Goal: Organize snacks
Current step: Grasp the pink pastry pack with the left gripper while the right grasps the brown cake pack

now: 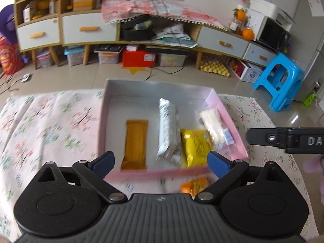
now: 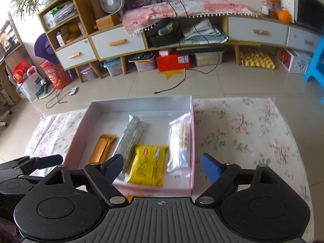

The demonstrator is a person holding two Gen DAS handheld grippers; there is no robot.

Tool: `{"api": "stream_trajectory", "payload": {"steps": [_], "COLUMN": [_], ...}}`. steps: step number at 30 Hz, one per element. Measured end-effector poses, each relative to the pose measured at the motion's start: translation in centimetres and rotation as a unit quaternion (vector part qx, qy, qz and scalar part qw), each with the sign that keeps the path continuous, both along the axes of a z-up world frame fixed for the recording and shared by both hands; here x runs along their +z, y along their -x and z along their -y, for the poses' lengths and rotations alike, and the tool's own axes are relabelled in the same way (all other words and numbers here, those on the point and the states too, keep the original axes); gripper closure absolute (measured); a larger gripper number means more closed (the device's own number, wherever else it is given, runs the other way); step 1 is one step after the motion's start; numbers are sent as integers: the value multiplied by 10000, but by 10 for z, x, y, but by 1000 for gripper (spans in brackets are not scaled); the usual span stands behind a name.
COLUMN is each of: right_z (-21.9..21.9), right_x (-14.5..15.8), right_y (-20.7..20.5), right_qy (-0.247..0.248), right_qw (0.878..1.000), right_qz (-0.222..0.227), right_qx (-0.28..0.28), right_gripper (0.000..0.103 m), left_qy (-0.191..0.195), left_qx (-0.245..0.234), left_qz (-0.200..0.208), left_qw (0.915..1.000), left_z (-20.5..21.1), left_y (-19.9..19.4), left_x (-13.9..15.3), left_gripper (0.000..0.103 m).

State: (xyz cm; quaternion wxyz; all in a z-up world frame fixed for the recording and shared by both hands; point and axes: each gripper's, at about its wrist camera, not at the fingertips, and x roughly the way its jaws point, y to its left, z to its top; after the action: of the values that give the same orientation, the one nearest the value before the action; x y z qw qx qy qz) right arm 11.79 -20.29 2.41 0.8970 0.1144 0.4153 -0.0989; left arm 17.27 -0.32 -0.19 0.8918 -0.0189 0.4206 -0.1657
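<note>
L gripper (image 1: 161,161) spread wide, nothing between its blue pads; R gripper (image 2: 162,167) likewise spread and empty. Pink box (image 1: 228,111) sits straight ahead of both, on the floral cloth (image 1: 50,121).

Inside the box, seen from the L gripper:
- brown packet (image 1: 135,143) just ahead, left of centre, long axis running away from the gripper, lying flat.
- white packet (image 1: 169,130) ahead, centre, long axis also running away, near end tipped slightly left.
- yellow packet (image 1: 195,146) just ahead-right, beside the right pad, touching the white packet, long axis away from the gripper.
- clear bag w/ pale wafers (image 1: 213,126) further right, along the box's right wall, far end angled left.

Orange packet (image 1: 194,185) lies outside the box, btwn its near wall and the gripper body, partly hidden.
</note>
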Motion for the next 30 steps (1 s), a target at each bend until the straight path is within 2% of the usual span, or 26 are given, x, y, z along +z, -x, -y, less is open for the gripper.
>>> {"api": "stream_trajectory", "payload": {"steps": [5, 14, 20, 23, 25, 30], "right_z": [-9, -28, -48, -57, -66, -92], "right_x": [3, -1, -9, -19, -27, -39], "right_y": [24, 61, 82, 92, 97, 114], "right_qy": [-142, -321, -353, -251, -125, 504], "right_qw": [9998, 9987, 9981, 9978, 9967, 9875], "right_qz": [-141, -398, -310, -191, -268, -92], "right_qx": [46, 82, 393, 577, 760, 1492], "right_gripper": [14, 13, 13, 13, 13, 13], "left_qy": [-97, -416, -470, -400, -283, -14], "left_qx": [313, 762, 1113, 1351, 1507, 1444], "left_qz": [-133, -444, -627, -656, -758, -1056], "left_qw": [9994, 9952, 9907, 9879, 9853, 9839], "left_z": [-13, -29, -40, -47, -51, -54], "left_y": [23, 62, 88, 103, 112, 127], "left_x": [3, 3, -8, -19, -27, -48], "left_gripper": [1, 1, 1, 1, 1, 9]}}
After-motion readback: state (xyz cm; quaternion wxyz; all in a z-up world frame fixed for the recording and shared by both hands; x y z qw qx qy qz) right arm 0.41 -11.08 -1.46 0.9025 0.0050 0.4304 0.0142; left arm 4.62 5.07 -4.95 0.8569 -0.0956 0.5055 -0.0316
